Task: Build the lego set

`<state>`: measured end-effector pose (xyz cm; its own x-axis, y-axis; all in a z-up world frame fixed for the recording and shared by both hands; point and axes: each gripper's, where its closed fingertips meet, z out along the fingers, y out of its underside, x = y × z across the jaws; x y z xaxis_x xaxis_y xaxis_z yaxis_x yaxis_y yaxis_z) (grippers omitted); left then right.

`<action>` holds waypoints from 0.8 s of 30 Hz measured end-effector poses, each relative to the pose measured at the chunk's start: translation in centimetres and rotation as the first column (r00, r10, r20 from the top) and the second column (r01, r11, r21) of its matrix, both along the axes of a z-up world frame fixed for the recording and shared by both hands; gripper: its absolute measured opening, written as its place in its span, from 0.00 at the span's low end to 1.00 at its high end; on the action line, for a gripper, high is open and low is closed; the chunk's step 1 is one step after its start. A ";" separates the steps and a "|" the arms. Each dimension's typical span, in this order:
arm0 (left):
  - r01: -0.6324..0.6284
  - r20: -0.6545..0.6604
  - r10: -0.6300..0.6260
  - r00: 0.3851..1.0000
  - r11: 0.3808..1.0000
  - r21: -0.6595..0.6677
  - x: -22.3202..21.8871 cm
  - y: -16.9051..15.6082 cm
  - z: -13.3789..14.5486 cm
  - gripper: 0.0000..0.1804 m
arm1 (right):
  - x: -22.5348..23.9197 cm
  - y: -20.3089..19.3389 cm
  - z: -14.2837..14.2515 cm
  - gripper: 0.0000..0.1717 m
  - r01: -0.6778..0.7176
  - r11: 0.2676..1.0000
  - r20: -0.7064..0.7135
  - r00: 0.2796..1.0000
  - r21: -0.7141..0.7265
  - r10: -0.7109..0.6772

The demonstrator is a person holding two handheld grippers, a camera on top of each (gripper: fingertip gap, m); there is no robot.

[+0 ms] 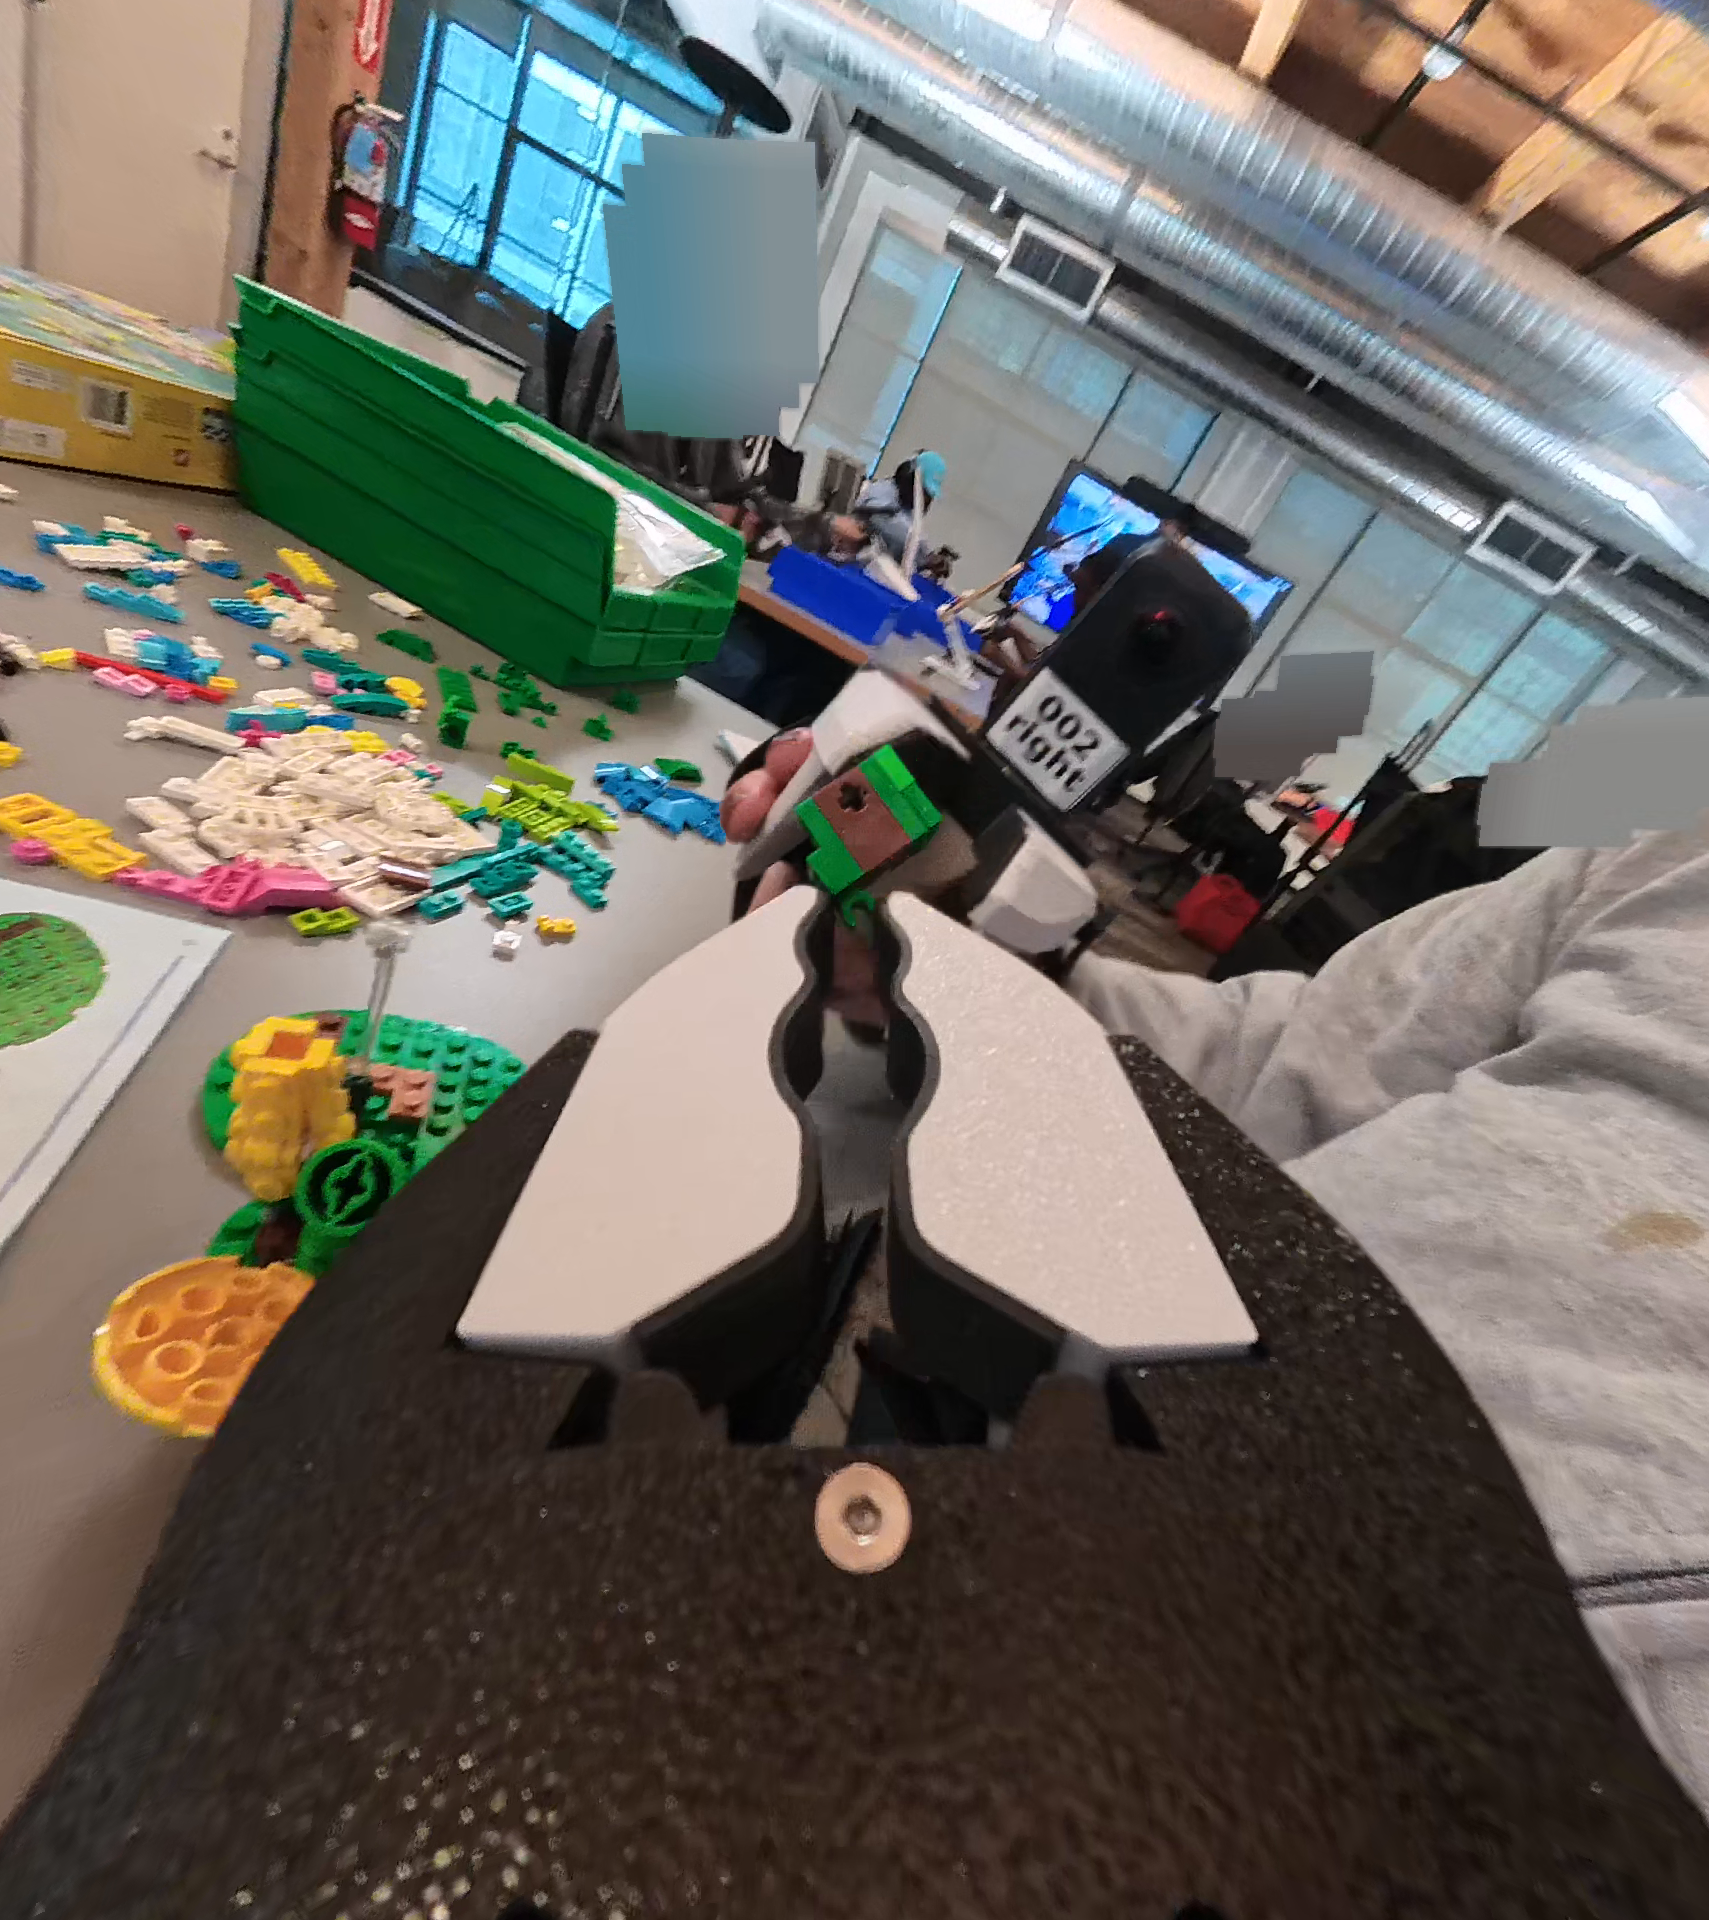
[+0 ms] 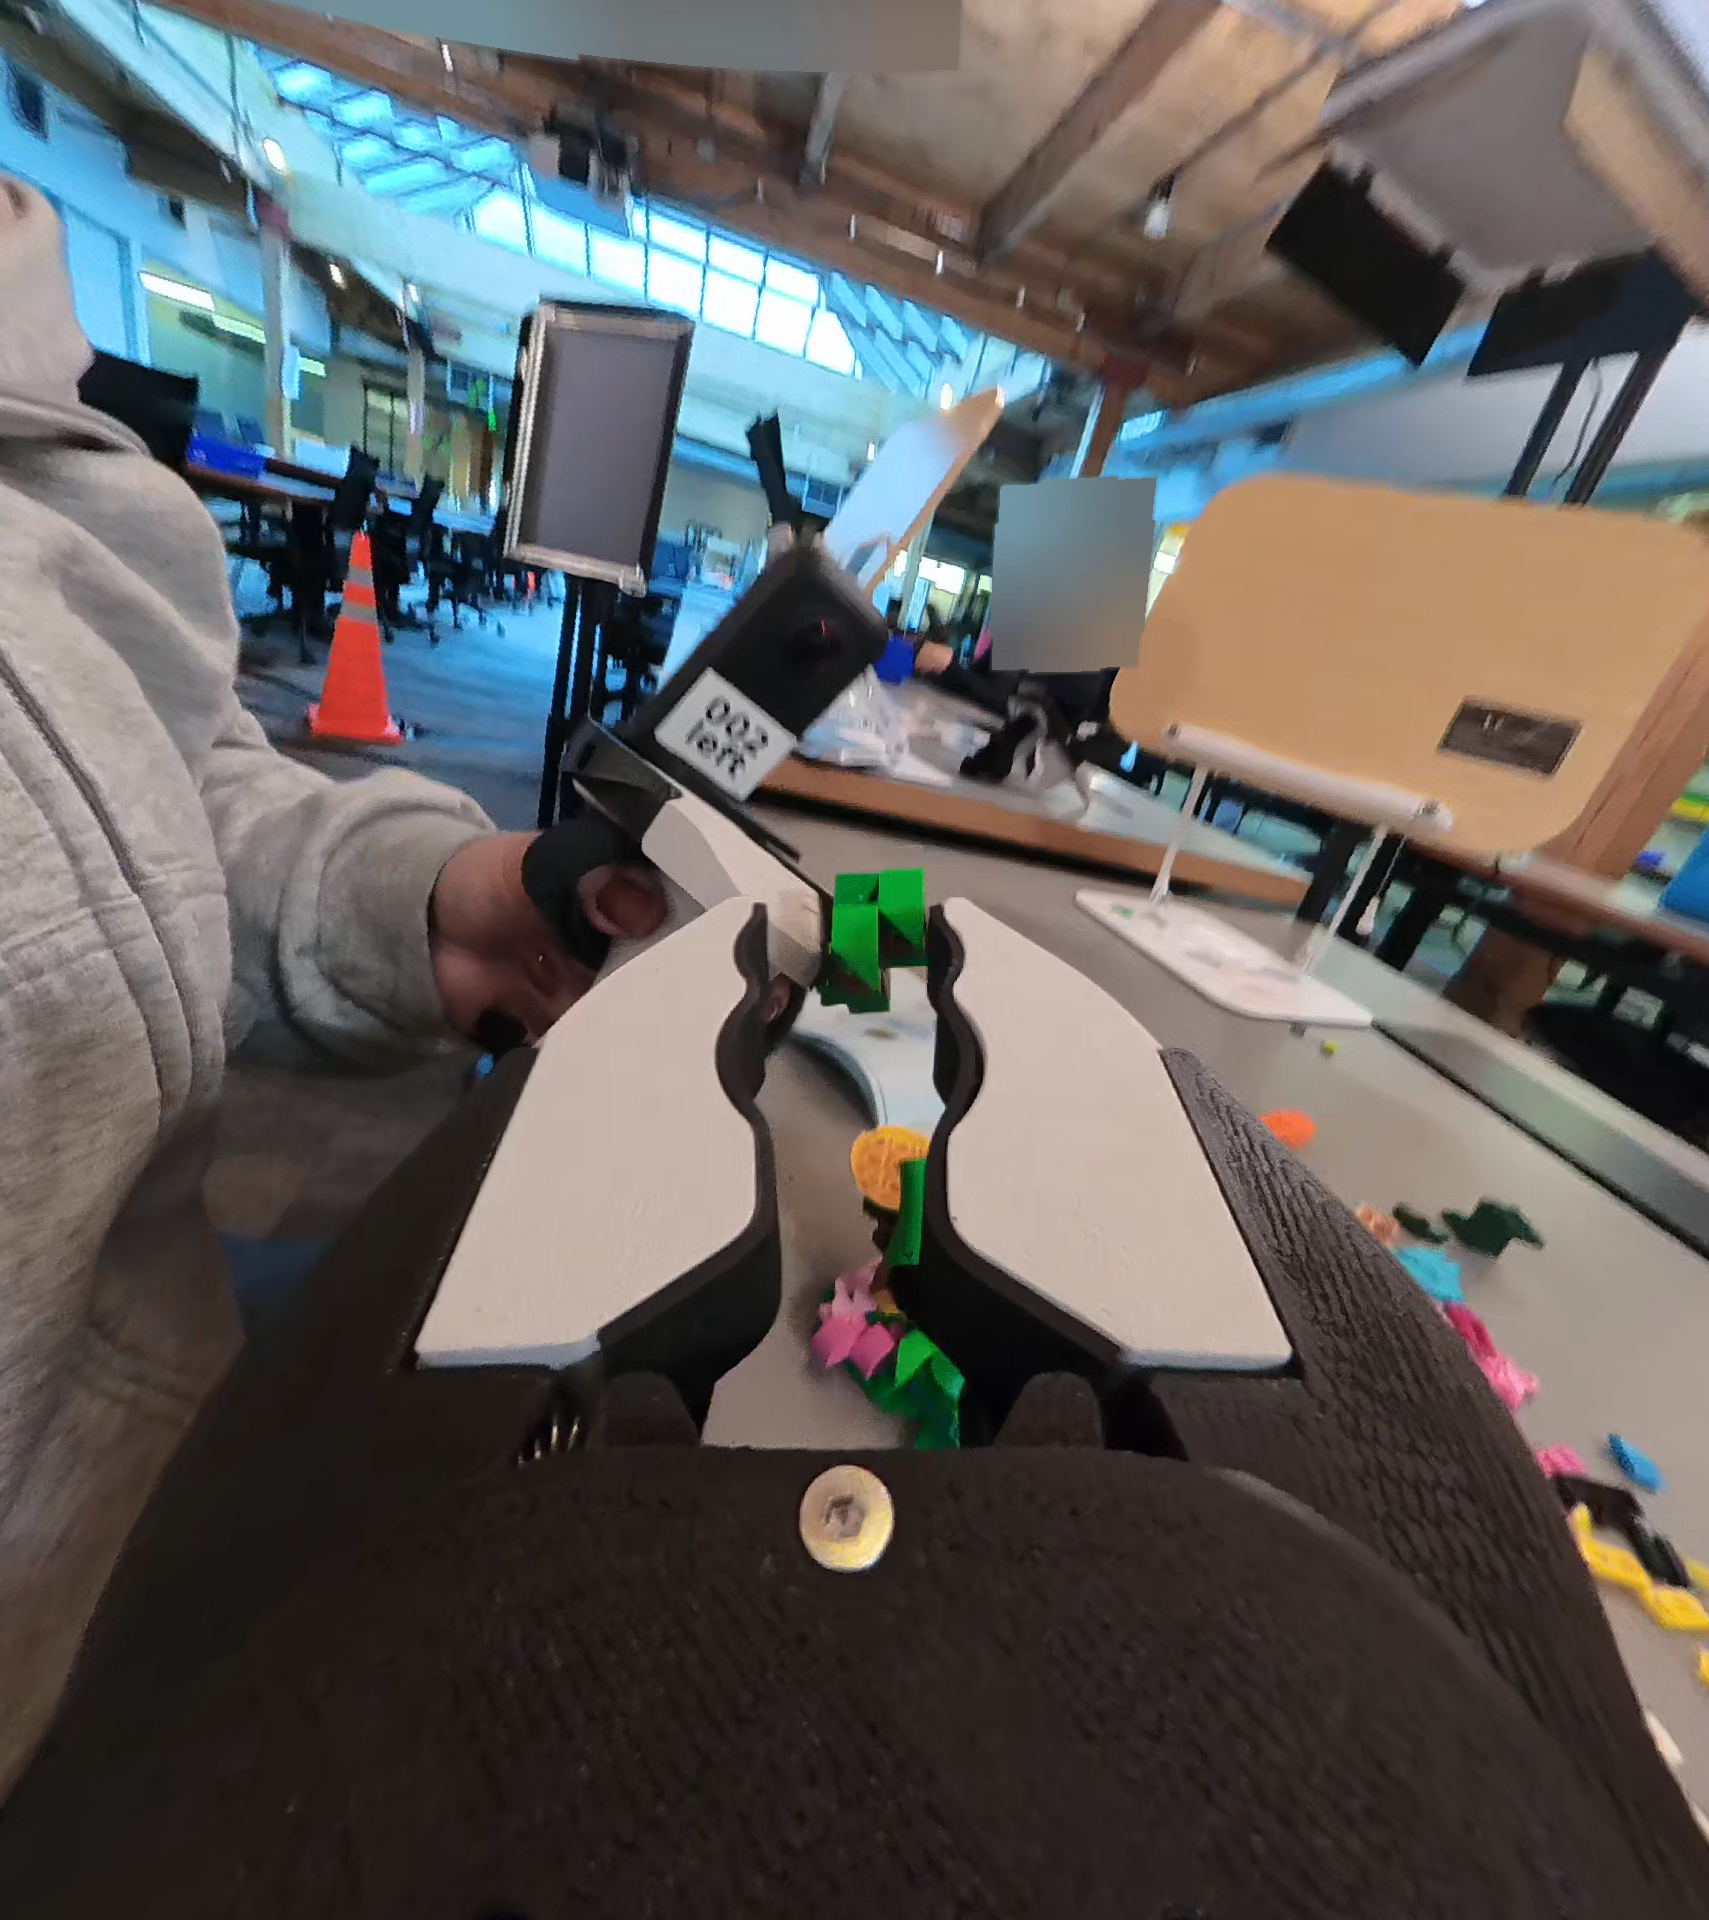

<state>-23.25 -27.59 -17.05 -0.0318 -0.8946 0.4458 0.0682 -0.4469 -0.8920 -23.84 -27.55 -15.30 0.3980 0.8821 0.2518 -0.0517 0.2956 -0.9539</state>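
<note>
**Two grippers meeting at one brick piece, above the table**

Both grippers were raised over the grey table [image 1: 538,966], tips facing each other. Between them sat a small green-and-brown brick assembly [image 1: 865,821].

Left gripper [image 1: 852,914]: jaws drawn narrow, nipping a small green clip that hangs from the bottom of the assembly. The clip sat right at the fingertips [image 1: 777,920].

Right gripper [image 2: 845,935]: jaws set wider, the assembly [image 2: 876,935] standing between them. The right-hand pad lay against the block; on the other side the left gripper's white finger crowded in beside it (whether that pad pressed the block, could not tell).

Around: loose bricks [image 1: 310,800] in white, teal, pink and yellow spread over the table, a green bin [image 1: 455,520] behind them, a yellow box [image 1: 50,384] at the far corner. Nearer lay a round green baseplate with a yellow build [image 1: 310,1101] and an orange disc [image 1: 190,1340], beside a printed sheet [image 1: 19,1039]. A grey sleeve [image 1: 1452,1091] filled the right of the left wrist view.
</note>
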 end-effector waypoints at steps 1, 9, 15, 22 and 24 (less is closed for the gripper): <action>-0.011 -0.026 0.011 1.000 1.000 0.021 0.0 0.1 -0.3 0.03 | 0.0 0.2 -0.2 0.17 0.013 1.000 0.014 1.000 -0.002 -0.013; -0.001 -0.089 0.011 0.996 0.994 0.110 0.2 -0.3 -0.9 0.03 | -0.3 0.5 -0.9 0.10 0.057 0.998 0.097 0.994 0.014 -0.059; 0.010 -0.092 0.004 0.996 0.989 0.146 0.1 -0.4 -1.0 0.03 | -0.4 0.4 -0.9 0.10 0.031 0.999 0.087 0.996 -0.042 -0.027; 0.009 -0.082 0.006 0.997 0.983 0.181 -0.1 -0.5 -0.8 0.03 | -0.5 0.4 -0.5 0.09 -0.081 0.974 -0.053 0.996 -0.210 0.071; 0.007 -0.069 0.007 0.998 0.981 0.196 -0.1 -0.6 -0.7 0.03 | -0.5 0.4 -0.4 0.09 -0.117 0.960 -0.098 0.991 -0.252 0.095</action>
